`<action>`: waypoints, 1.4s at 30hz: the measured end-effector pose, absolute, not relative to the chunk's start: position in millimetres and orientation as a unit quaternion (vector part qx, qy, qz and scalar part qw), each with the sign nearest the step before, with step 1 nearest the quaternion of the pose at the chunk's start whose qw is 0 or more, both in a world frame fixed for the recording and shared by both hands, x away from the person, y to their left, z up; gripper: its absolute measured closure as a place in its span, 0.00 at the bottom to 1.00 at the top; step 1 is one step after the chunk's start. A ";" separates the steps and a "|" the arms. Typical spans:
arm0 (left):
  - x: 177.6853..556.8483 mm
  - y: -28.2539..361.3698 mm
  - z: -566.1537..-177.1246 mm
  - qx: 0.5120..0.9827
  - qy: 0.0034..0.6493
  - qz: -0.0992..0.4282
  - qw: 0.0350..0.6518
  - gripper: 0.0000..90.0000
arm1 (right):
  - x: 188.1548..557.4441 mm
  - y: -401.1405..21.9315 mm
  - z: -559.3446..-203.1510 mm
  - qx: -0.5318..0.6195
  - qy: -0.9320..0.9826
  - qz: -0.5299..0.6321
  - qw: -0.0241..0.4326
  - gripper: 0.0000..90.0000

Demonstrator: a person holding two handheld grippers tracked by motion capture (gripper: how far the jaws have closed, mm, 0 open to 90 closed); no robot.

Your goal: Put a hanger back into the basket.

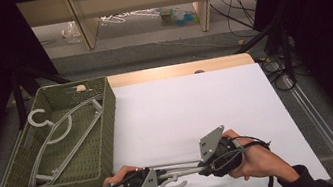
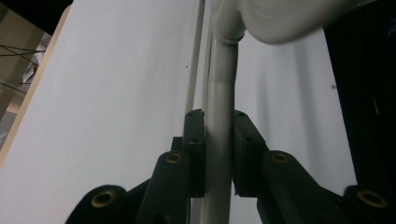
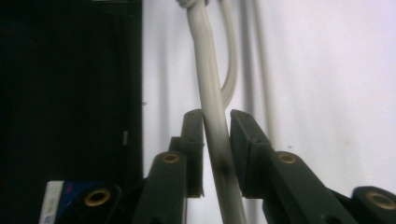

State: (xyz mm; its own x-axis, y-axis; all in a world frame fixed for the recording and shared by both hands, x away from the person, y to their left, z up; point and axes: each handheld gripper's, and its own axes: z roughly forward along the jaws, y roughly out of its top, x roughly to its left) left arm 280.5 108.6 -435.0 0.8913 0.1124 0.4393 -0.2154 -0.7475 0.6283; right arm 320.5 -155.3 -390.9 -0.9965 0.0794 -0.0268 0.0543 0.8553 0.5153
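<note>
Both hands low at desk (image 1: 182, 111) front edge, facing inward; L gripper (image 1: 153, 176) jaws pinching pale grey plastic hanger (image 1: 176, 183) bar, R gripper (image 1: 206, 169) jaws clamped on same hanger, hook toward person

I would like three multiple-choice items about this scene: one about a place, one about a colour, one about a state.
1. Where does the basket stand?
A. left side of the table
B. right side
C. on the floor

2. What colour is the basket?
A. red
B. olive green
C. blue

3. How do the left gripper and right gripper stand around the hanger?
A. both wide open
B. both around its bars
C. both away from it

Answers: 1 A, high view shows it left. 2 B, green weave. 3 B, a bar lies between each pair of jaws.
</note>
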 end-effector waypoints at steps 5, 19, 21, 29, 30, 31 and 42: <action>284.4 103.6 -430.4 0.908 -0.019 0.206 0.364 0.88 | 322.7 -155.3 -391.0 0.044 0.962 0.266 0.037 0.79; 300.9 106.5 -421.9 0.902 0.081 0.163 0.391 0.88 | 332.1 -162.2 -381.6 0.153 0.914 0.356 0.119 0.41; 302.5 106.5 -421.1 0.900 0.092 0.158 0.395 0.88 | 334.0 -165.4 -377.8 0.161 0.905 0.373 0.129 0.40; 309.6 114.9 -416.3 0.889 0.173 0.136 0.402 0.88 | 330.6 -176.1 -368.2 0.198 0.867 0.431 0.153 0.36; 311.4 117.4 -415.8 0.887 0.182 0.132 0.404 0.88 | 329.2 -177.1 -368.5 0.198 0.867 0.432 0.151 0.36; 312.1 119.7 -415.6 0.885 0.191 0.126 0.406 0.88 | 327.4 -177.4 -369.5 0.200 0.865 0.435 0.151 0.36; 321.6 140.5 -407.8 0.863 0.247 0.119 0.424 0.88 | 321.6 -181.3 -387.1 0.223 0.851 0.452 0.145 0.32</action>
